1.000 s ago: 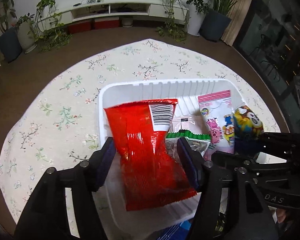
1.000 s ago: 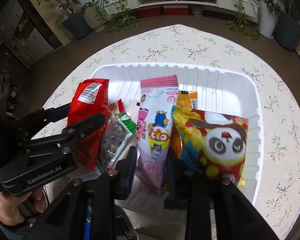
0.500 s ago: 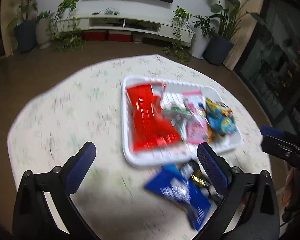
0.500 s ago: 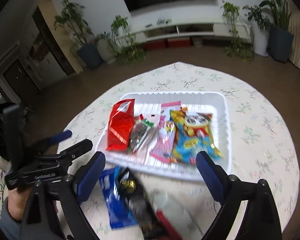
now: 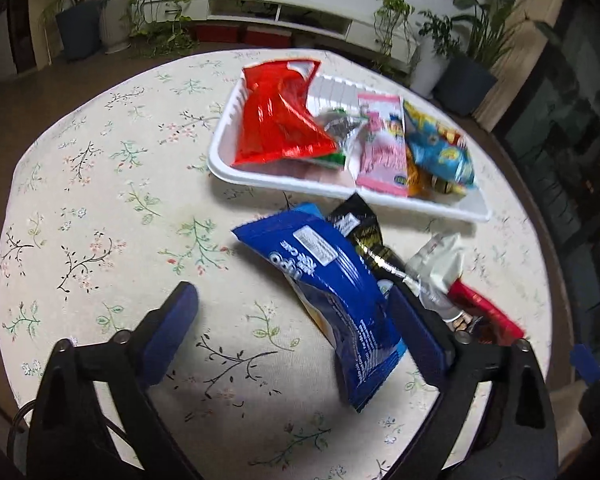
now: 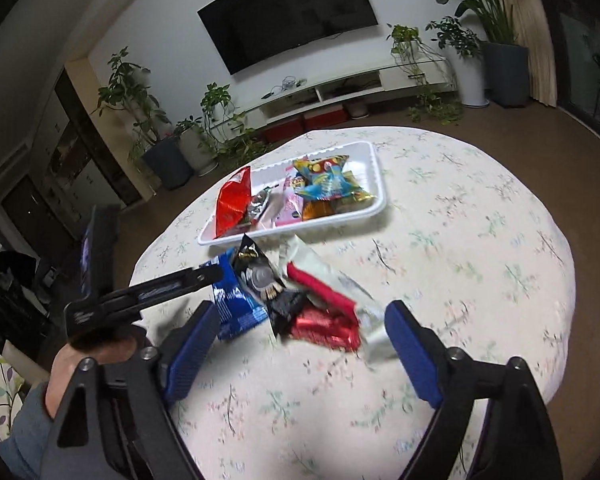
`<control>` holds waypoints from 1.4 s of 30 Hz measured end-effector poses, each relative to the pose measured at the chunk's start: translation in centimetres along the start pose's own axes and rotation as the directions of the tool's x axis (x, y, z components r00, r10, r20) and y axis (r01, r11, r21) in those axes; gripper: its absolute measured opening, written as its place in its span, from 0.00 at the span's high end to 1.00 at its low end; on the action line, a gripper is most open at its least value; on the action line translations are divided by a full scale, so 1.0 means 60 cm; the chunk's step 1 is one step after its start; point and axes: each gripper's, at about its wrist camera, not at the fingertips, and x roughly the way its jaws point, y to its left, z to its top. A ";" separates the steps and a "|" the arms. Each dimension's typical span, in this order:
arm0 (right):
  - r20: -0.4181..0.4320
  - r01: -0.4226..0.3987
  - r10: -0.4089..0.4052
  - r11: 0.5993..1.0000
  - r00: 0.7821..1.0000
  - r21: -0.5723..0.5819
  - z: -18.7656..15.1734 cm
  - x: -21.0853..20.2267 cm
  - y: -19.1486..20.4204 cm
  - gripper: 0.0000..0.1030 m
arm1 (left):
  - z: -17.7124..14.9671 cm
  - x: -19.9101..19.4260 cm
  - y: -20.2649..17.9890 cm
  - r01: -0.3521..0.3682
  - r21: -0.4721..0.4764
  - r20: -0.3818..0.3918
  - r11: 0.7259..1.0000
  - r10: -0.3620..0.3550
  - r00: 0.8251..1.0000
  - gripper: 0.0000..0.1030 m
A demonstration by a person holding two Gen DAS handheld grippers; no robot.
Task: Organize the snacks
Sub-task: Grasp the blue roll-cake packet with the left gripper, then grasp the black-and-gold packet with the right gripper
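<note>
A white tray (image 5: 276,182) (image 6: 340,218) holds a red bag (image 5: 276,120) (image 6: 232,204), a seed pack (image 5: 336,124), a pink pack (image 5: 380,140) and a yellow-blue pack (image 5: 436,144) (image 6: 324,182). In front of it, loose on the table, lie a blue bag (image 5: 324,280) (image 6: 236,304), a black pack (image 5: 366,236) (image 6: 260,280), a white pack (image 5: 440,264) (image 6: 324,274) and a red pack (image 5: 484,314) (image 6: 324,322). My left gripper (image 5: 296,332) (image 6: 212,274) hovers over the blue bag, jaws wide and closing, pads not pressing it. My right gripper (image 6: 304,352) is closing too, with nothing between its pads.
The round table carries a floral cloth (image 5: 100,200) (image 6: 480,260). A hand in a grey sleeve (image 6: 80,364) holds the left gripper. Potted plants (image 6: 164,152), a low TV shelf (image 6: 340,92) and a wall screen (image 6: 288,12) stand beyond the table.
Both grippers let go of the packs in the tray, the left from the red bag, the right from the pink pack. They opened and drew back toward the loose packs.
</note>
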 end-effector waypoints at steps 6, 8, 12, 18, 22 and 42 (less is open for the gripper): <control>-0.010 -0.002 0.002 1.000 1.000 0.007 -0.007 -0.001 -0.012 0.27 | 0.000 0.021 0.000 -0.020 0.019 -0.025 1.000 0.020 0.999 0.25; -0.010 -0.002 0.002 1.000 1.000 0.001 -0.012 -0.001 -0.012 0.27 | 0.004 0.017 0.000 -0.025 0.038 -0.028 0.999 0.026 0.999 0.29; -0.016 0.002 -0.003 1.000 1.000 -0.005 -0.018 0.002 -0.009 0.27 | 0.006 0.021 -0.006 -0.052 0.098 -0.053 0.994 0.058 0.997 0.28; -0.028 -0.009 0.008 1.000 1.000 -0.026 -0.025 0.008 0.005 0.28 | 0.006 0.049 -0.023 -0.098 0.180 -0.064 0.979 0.111 0.992 0.34; -0.031 -0.005 0.003 0.999 1.000 -0.051 -0.024 0.007 0.012 0.30 | 0.011 0.042 -0.011 -0.091 0.188 -0.057 0.978 0.103 0.993 0.64; -0.290 -0.081 -0.059 0.891 0.955 -0.447 0.045 0.178 0.150 0.48 | -0.075 -0.059 0.103 0.112 0.128 -0.082 0.986 -0.102 0.991 0.77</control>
